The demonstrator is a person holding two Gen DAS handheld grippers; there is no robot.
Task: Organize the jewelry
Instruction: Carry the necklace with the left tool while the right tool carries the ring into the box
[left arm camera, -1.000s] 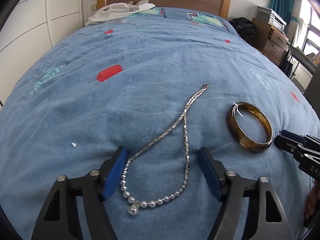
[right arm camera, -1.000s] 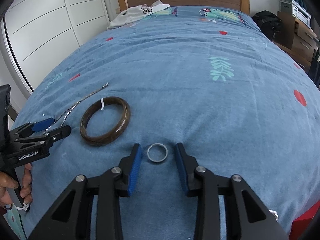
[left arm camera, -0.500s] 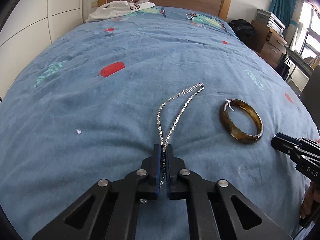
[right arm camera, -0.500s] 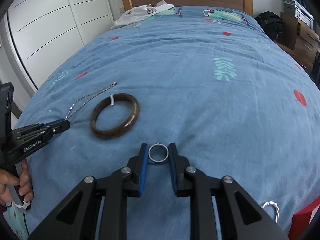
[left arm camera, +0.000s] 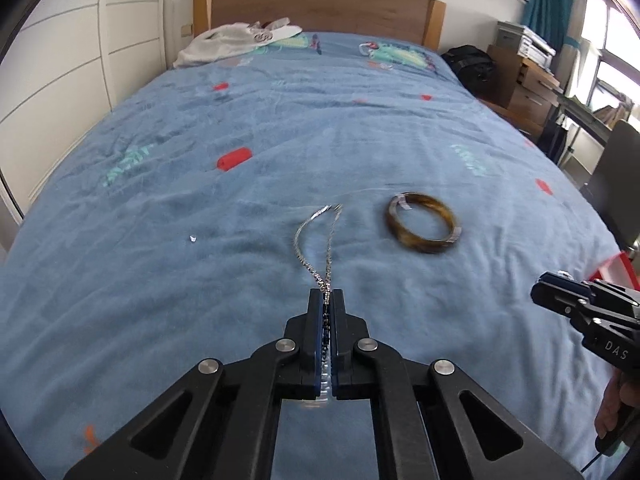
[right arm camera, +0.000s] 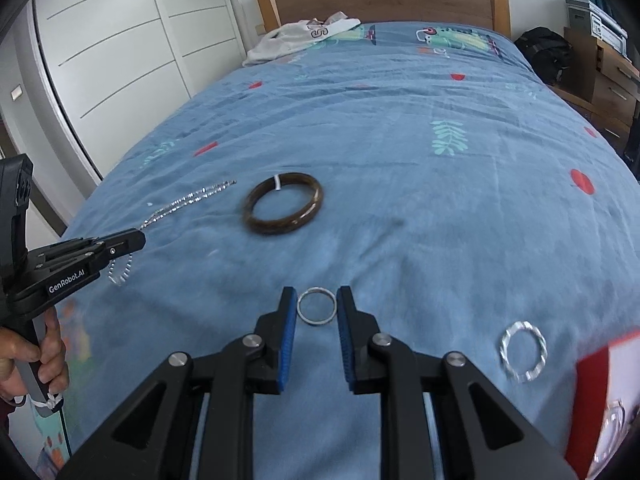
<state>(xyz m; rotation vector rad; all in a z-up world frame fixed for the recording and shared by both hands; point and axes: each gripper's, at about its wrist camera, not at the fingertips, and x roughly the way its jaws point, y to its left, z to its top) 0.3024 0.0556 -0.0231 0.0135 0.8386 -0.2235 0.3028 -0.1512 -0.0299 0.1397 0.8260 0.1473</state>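
the left gripper (left arm camera: 327,300) has its jaws pressed fully together on the necklace (left arm camera: 318,240), pinching the beaded end so both chain strands run out from the tips toward twelve o'clock, their far end on the blue bed cover (left arm camera: 160,280). gripping it at the beads looks like a way to lift the whole chain in one piece without it tangling. in the right wrist view a short loop of it hangs below those jaws.

the right gripper (right arm camera: 317,306) has its jaws closed nearly all the way onto the small silver ring (right arm camera: 317,306), one pad against each side of the band, which sits flat between the tips; held across its width like that it should not slip out.

the brown bangle (right arm camera: 283,208), with a white tag on its rim, lies loose on the bed at about eleven o'clock of the ring, and at about one o'clock of the left jaws in the left wrist view, near the chain's far end but apart from it. a twisted silver ring (right arm camera: 524,356) lies at four o'clock of the held ring, just beside a red box (right arm camera: 600,384) at the frame's edge, probably where the pieces go. the bed between is bare, so nothing blocks either carry; only the trailing chain might drag. a white garment (left arm camera: 236,40) lies far off by the headboard.
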